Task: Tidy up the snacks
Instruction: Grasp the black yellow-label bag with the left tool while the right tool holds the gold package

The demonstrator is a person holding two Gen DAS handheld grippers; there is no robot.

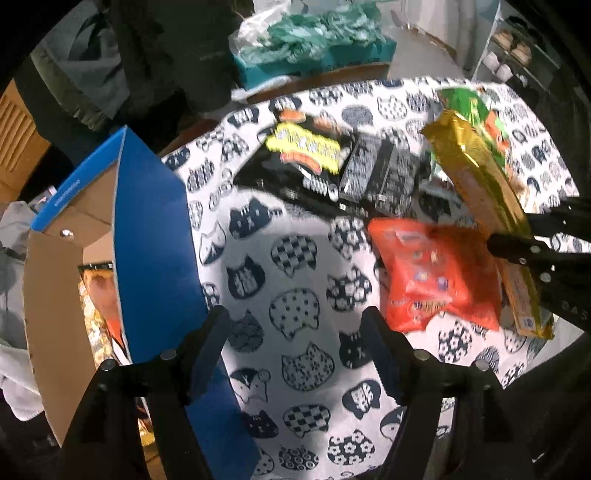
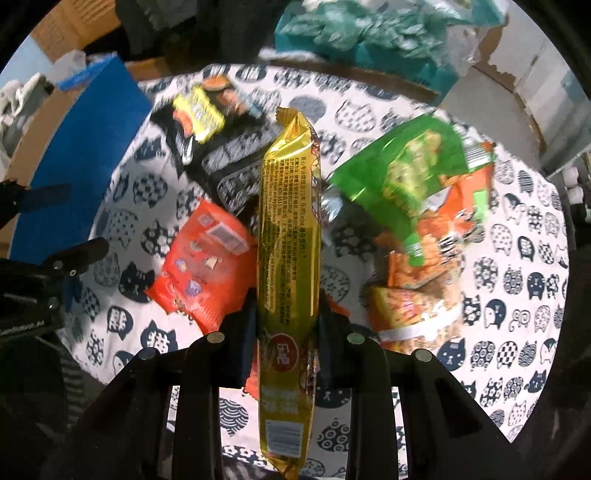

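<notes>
My right gripper (image 2: 286, 325) is shut on a long gold snack packet (image 2: 290, 236) and holds it above the table; it also shows in the left wrist view (image 1: 480, 184). My left gripper (image 1: 295, 354) is open and empty over the cat-print cloth (image 1: 295, 280). An orange snack bag (image 1: 432, 273) lies right of it, also in the right wrist view (image 2: 203, 266). A black snack bag (image 1: 314, 158) lies further back. A green snack bag (image 2: 410, 177) and orange-brown packets (image 2: 417, 306) lie to the right.
A blue cardboard box (image 1: 155, 236) stands open at the table's left edge, with a packet (image 1: 99, 306) inside. Teal bags (image 1: 314, 33) and brown boxes sit beyond the table. A dark jacket (image 1: 155, 55) hangs at the back left.
</notes>
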